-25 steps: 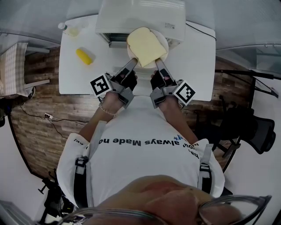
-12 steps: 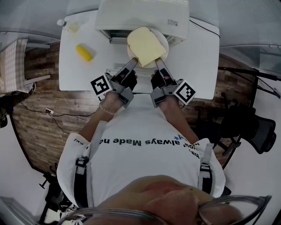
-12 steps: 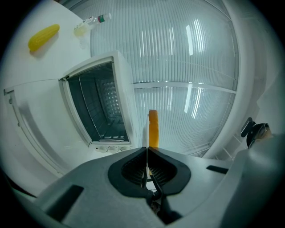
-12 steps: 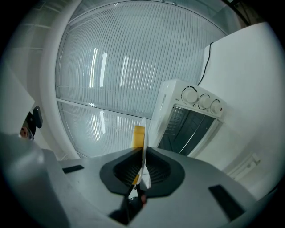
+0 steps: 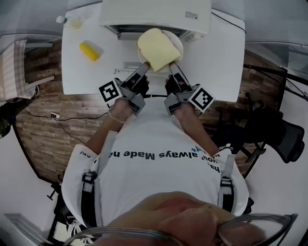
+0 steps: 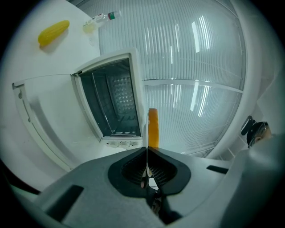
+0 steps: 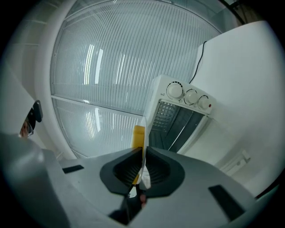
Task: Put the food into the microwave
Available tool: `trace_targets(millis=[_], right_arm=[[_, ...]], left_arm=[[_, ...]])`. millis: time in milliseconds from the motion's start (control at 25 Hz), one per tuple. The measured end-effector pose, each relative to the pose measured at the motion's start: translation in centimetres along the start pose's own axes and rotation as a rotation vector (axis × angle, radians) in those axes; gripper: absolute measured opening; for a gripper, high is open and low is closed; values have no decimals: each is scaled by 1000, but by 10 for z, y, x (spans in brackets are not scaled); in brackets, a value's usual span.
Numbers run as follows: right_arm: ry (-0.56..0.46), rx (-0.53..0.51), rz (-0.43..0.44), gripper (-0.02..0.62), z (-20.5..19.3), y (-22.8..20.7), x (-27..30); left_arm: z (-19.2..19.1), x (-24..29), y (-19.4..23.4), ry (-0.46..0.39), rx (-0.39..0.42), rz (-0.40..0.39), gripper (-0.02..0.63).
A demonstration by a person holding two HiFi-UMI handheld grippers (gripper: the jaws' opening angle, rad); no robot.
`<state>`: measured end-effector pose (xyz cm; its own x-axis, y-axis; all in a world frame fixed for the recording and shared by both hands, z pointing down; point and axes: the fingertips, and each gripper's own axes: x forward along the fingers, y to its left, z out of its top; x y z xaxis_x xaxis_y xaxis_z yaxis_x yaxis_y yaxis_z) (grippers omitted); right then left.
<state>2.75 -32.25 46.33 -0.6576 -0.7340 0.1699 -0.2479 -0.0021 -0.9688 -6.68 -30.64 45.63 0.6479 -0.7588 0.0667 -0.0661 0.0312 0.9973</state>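
Bread (image 5: 156,48), a thick pale-yellow slice with a darker orange crust edge, is held on a round white plate (image 5: 179,43) at the mouth of the white microwave (image 5: 154,12). The slice is laid across the plate and overhangs its left rim. The plate's near rim is pinched on the left by the left gripper (image 5: 143,68) and on the right by the right gripper (image 5: 172,69), each pair of jaws pressed tight on the thin white edge. The microwave door (image 6: 42,118) is seen dropped open, the dark cavity exposed. A yellow corn cob (image 5: 90,51) and a small bottle (image 5: 67,21) are left on the white table (image 5: 86,77), well apart from the plate.
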Motion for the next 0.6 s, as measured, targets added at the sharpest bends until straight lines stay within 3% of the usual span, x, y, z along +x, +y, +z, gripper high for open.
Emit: trace_targets(millis=[600], right_arm=[[28, 1, -59, 29, -4, -54, 25]], left_arm=[[15, 12, 57, 22, -13, 43, 14]])
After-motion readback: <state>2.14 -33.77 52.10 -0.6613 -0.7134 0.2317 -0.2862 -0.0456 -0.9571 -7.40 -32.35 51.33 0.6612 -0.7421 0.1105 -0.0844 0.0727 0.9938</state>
